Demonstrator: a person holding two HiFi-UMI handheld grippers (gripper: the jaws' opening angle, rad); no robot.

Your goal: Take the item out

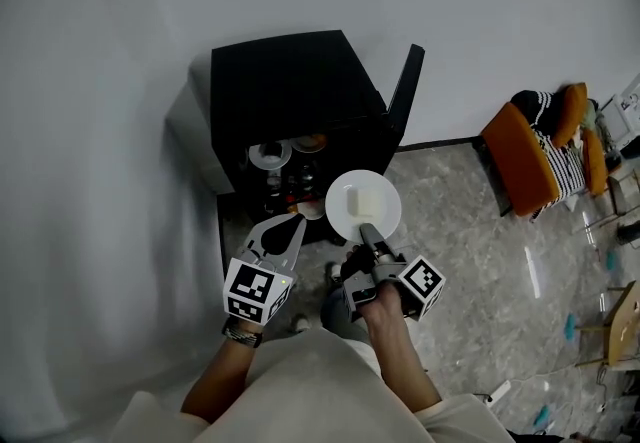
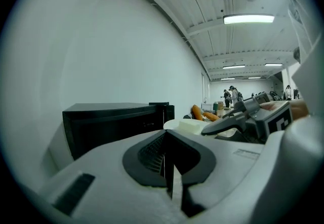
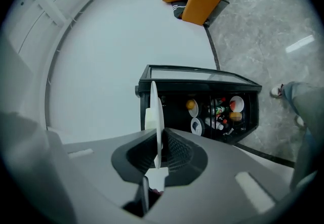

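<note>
Plate (image 1: 337, 202): rim pinched in the right gripper's (image 1: 368, 232) jaws, just outside the black cabinet's (image 1: 290, 81) open front.
Pale block (image 1: 363, 201): lies on the plate.
Left gripper (image 1: 287, 229): jaws pressed together on nothing, near the cabinet's front.
Inside cabinet: bowls (image 3: 236, 102), bottles (image 3: 218, 110).
Orange chair (image 1: 520, 163): well apart from the cabinet.

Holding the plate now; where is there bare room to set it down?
The black cabinet's flat top is bare, bordered by the wall and its open door. The marble floor between cabinet and orange chair is free too. The cabinet's shelves are crowded with dishes and bottles.
</note>
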